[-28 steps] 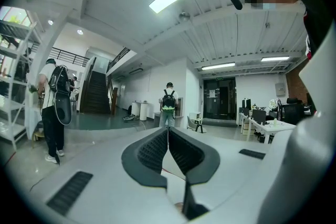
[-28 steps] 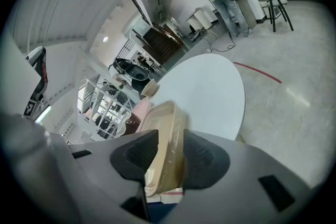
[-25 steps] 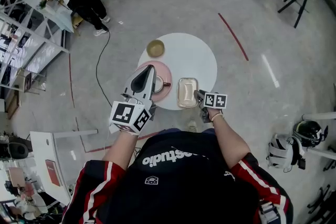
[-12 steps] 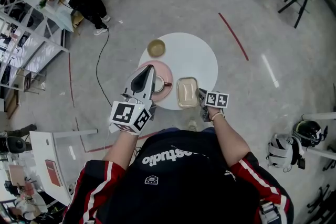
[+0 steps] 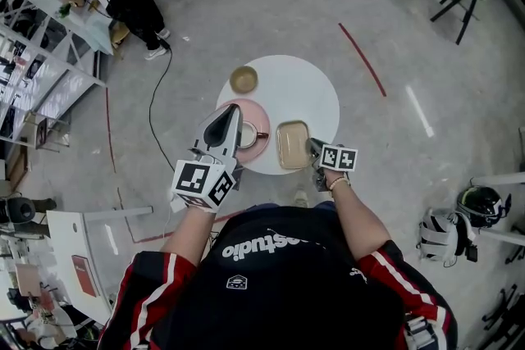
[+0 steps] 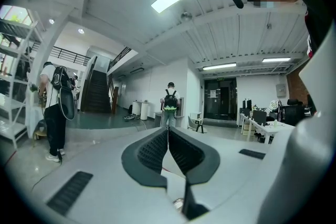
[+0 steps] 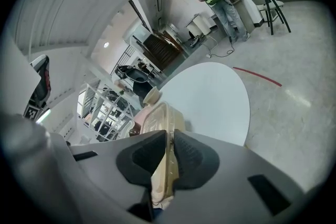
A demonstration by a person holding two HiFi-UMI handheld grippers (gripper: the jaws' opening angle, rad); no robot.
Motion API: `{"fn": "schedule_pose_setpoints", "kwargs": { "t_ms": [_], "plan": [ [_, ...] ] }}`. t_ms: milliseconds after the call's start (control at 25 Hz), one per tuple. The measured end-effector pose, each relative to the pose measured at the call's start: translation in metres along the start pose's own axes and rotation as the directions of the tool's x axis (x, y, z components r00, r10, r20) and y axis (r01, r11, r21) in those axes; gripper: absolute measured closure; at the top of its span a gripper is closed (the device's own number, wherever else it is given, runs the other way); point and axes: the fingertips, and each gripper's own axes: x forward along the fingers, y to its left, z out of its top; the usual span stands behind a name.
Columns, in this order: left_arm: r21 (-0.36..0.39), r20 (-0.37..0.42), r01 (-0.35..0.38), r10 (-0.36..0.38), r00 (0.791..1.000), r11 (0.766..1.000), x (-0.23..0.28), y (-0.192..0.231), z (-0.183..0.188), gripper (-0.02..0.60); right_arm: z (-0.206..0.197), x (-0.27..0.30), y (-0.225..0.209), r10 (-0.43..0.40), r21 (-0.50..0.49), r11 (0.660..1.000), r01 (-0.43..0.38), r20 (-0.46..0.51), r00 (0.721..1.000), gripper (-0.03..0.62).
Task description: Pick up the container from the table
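Observation:
A shallow beige plastic container [image 5: 292,145] lies near the front edge of the round white table [image 5: 303,90]. My right gripper [image 5: 312,148] is at its right near corner. In the right gripper view the container's rim [image 7: 163,122] runs between the pads, and the jaws of the right gripper [image 7: 169,157] are closing on it, both pads touching. My left gripper [image 5: 227,117] hovers above the pink plate [image 5: 264,137], shut with nothing in it. The left gripper view shows the left gripper [image 6: 168,147] pointing out into the room, its jaws together.
On the pink plate stands a cup [image 5: 248,133]. A small tan bowl [image 5: 244,79] sits at the table's far left. A cable [image 5: 152,106] trails over the floor left of the table, and a red line [image 5: 362,57] marks the floor to the right. People stand further off.
My right gripper's jaws have come together on the container's rim; a second ago they stood wide beside it. The left gripper has stayed above the pink plate.

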Motion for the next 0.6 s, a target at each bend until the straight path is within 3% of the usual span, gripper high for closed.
{"fn": "schedule_pose_setpoints", "kwargs": {
  "t_ms": [600],
  "plan": [
    [-0.011, -0.011, 0.041, -0.041, 0.999, 0.999, -0.011, 0.006, 0.009, 0.554, 0.019, -0.021, 0.019, -0.048, -0.103, 0.993, 0.058, 0.094, 0.994, 0.537]
  ]
}}
